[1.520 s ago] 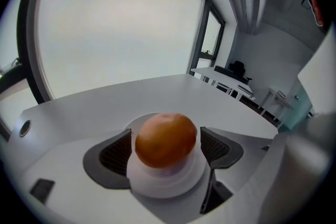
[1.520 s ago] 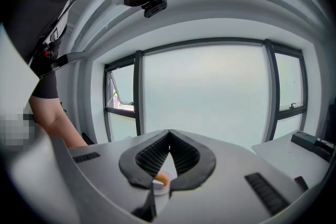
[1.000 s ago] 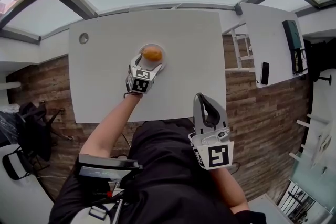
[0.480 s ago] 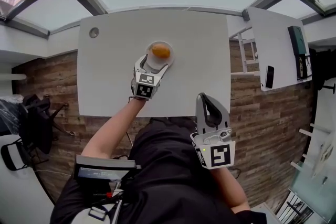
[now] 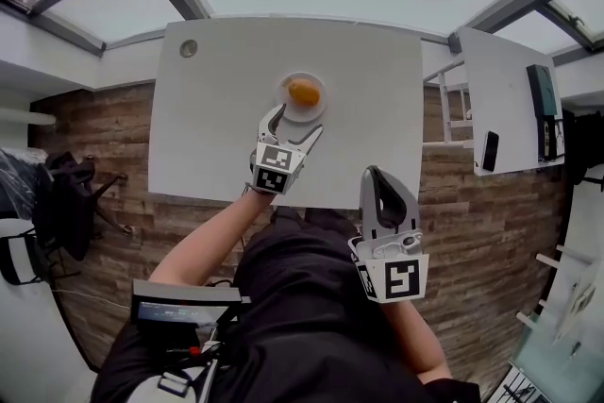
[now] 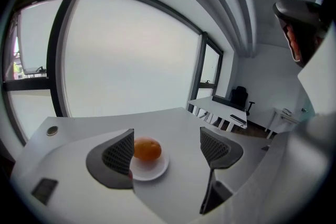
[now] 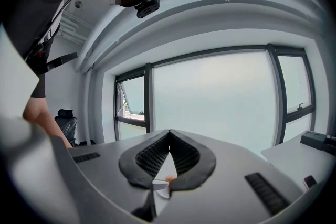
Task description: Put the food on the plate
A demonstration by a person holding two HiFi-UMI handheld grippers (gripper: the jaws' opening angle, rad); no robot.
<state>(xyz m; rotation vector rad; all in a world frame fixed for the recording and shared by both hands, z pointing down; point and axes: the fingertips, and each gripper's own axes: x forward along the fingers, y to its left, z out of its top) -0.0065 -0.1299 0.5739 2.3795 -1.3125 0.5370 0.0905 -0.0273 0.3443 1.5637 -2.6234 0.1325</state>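
We find the food [image 5: 303, 92] on the plate [image 5: 304, 115]: round, probably light, firm and apt to roll, best gripped across its middle. Left gripper [image 5: 296, 122] gapes empty beside the plate; right gripper [image 5: 374, 173], well back, is closed on nothing.

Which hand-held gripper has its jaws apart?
The left hand-held gripper, open just short of the plate; the right hand-held gripper is shut.
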